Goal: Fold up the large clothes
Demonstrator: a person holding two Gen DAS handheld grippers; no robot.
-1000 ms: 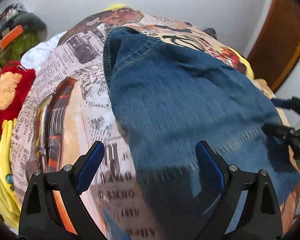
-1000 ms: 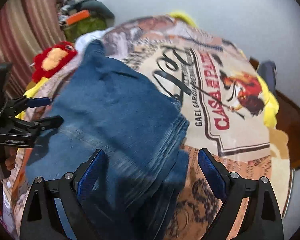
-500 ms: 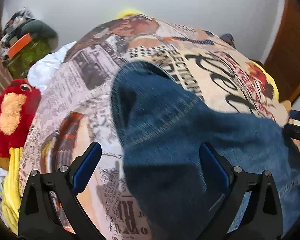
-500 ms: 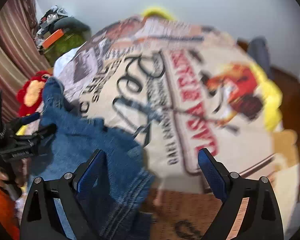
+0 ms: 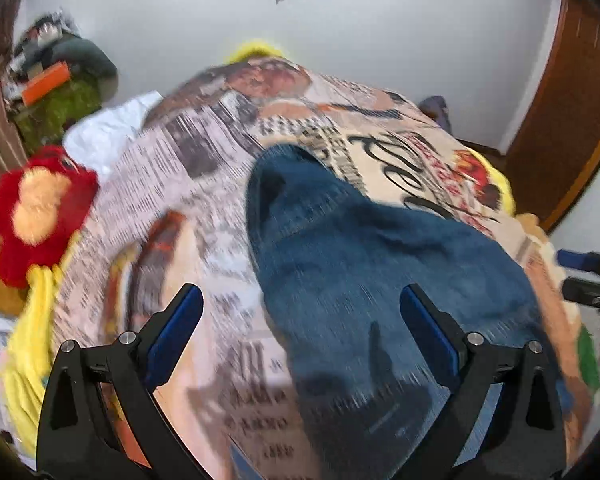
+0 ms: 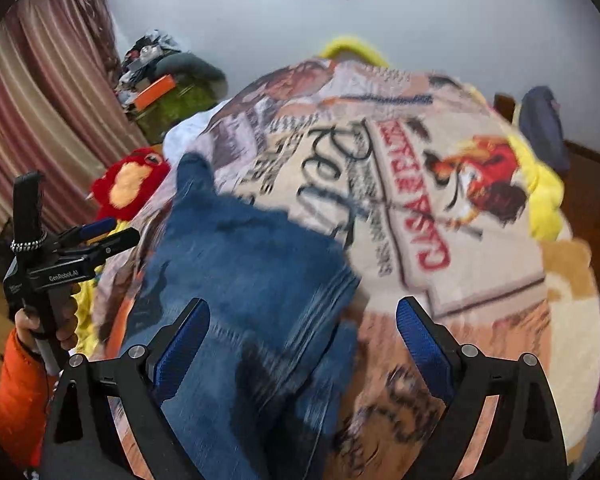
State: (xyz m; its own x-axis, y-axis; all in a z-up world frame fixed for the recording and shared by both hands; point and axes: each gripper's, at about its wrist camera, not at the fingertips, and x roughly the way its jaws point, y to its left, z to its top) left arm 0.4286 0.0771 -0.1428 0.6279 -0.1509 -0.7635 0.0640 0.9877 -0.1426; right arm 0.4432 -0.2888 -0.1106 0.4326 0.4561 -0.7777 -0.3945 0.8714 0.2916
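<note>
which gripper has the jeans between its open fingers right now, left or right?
Neither grips. The right gripper frames the jeans more squarely; the left gripper straddles their left edge and blanket.

A bed (image 5: 204, 184) covered by a beige blanket printed with newspaper text, black script and a red "CASA" poster panel (image 6: 452, 216) carries everything. A pair of blue denim jeans (image 5: 372, 264) lies across the blanket's near half, one narrow end reaching toward the middle of the bed. At the bed's left edge sits a red plush toy with an orange face (image 5: 36, 204), a yellow cloth (image 5: 32, 344) beside it. A white crumpled sheet (image 5: 108, 136) lies near the far left corner.
</note>
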